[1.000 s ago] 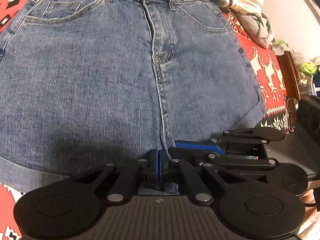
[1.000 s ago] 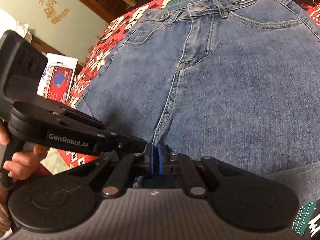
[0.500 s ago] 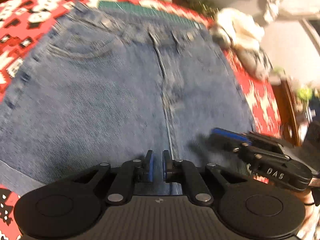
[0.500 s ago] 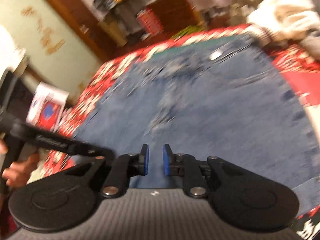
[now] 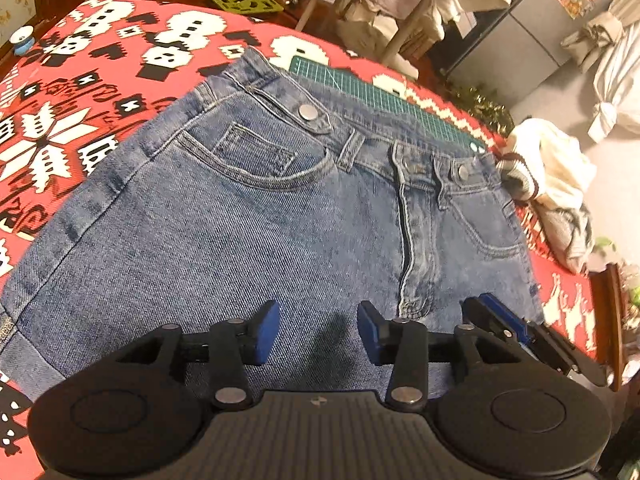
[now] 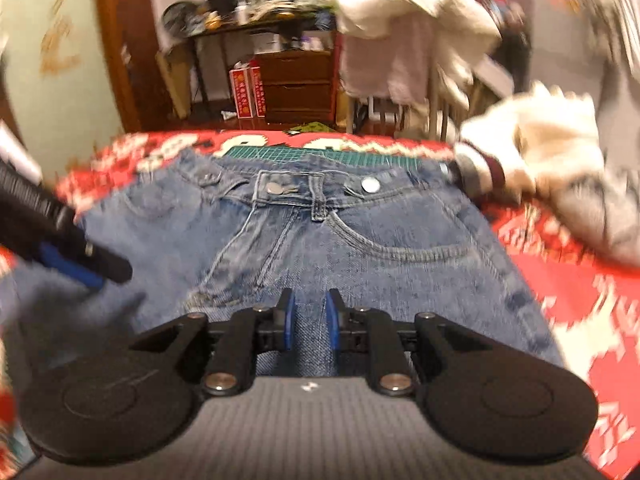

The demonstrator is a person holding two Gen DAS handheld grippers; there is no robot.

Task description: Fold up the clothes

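Both grippers are hovering with nothing held over the near hem of the denim shorts [image 5: 248,240] lying flat, waistband away, on the red cloth [image 5: 80,80]: left gripper [image 5: 318,332] spread wide, right gripper [image 6: 309,320] narrowly parted, seemingly poised for pinching.

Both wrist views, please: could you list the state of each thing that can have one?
Left gripper: open, empty, above the denim.
Right gripper: open, empty.
Denim shorts: lying flat, front up, waist buttons fastened.
Cream sweater: crumpled, unfolded, beside the shorts.
Green cutting mat: flat, partly under the waistband.
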